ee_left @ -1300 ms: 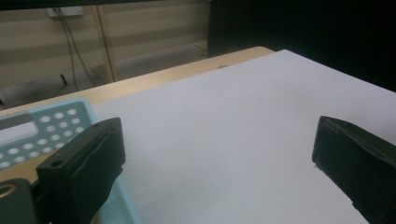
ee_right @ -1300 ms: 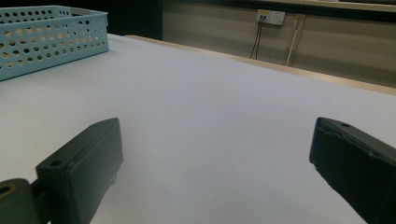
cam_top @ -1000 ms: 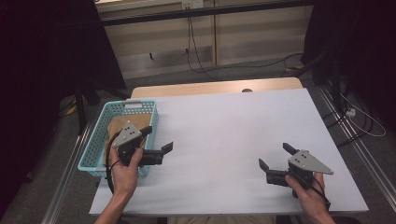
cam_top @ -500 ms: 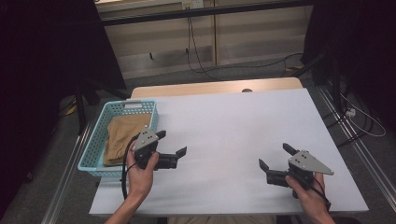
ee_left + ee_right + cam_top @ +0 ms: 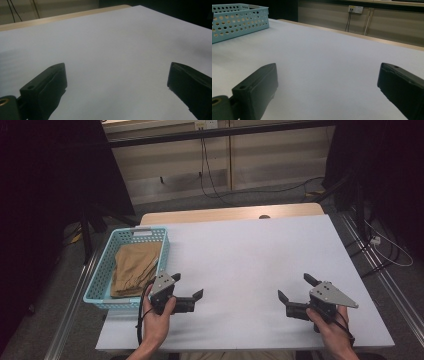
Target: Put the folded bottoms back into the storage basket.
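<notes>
Nearest the person, both grippers hover low over the white table (image 5: 250, 265) with nothing in them. The left gripper (image 5: 189, 292) sits at the near left, just beside the near right corner of the basket, its jaws spread wide and pointing right across bare tabletop; its own view confirms the gap between the jaws is empty. The right gripper (image 5: 296, 289) is well apart from it at the near right, jaws likewise spread, aimed left and away toward the middle of the table.

Farther back on the left, the light blue perforated basket (image 5: 102, 270) rests at the table's left edge, and a folded tan cloth (image 5: 132, 269) lies inside it, taking up most of its floor. The basket's wall (image 5: 239, 21) also shows at the far left of the right gripper view.

Judging by this layout, the cloth looks settled in the basket and neither gripper is reaching for it, so this reads as a rest between steps. Any next move on the cloth would call for the left gripper to turn back over the basket rim and descend onto the fabric.
</notes>
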A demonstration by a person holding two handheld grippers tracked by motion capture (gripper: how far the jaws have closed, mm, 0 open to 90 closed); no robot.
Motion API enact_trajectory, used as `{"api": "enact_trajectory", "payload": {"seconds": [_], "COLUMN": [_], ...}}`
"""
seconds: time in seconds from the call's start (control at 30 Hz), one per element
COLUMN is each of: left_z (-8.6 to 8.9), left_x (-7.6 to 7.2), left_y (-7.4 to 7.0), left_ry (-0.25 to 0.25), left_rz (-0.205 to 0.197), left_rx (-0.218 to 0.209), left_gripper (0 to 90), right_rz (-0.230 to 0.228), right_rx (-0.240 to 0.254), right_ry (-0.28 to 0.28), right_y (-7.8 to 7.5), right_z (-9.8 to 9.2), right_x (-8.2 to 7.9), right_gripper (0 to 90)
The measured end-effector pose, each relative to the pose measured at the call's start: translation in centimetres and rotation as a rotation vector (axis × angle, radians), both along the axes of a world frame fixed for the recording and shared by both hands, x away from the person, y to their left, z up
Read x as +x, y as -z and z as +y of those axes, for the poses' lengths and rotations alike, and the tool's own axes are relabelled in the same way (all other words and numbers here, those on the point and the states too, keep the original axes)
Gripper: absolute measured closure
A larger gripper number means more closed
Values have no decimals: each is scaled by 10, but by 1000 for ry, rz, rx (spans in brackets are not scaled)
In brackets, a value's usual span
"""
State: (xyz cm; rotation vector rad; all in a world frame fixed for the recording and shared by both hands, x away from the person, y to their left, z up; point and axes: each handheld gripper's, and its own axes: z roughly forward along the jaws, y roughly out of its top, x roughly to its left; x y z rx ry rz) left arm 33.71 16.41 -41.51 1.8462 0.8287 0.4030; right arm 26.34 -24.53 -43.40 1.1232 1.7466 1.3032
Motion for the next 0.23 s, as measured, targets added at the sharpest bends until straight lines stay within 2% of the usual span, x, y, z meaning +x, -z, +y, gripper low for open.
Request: {"api": "enact_trajectory", "payload": {"seconds": [0.23], "left_z": [-5], "left_x": [2], "left_y": [8], "left_ry": [7], "left_rz": [16], "left_rx": [47], "left_gripper": [28], "right_rz": [2], "right_rx": [1], "right_ry": [3], "right_y": [0], "right_z": [-3], "right_x": [1], "right_gripper": [28]}}
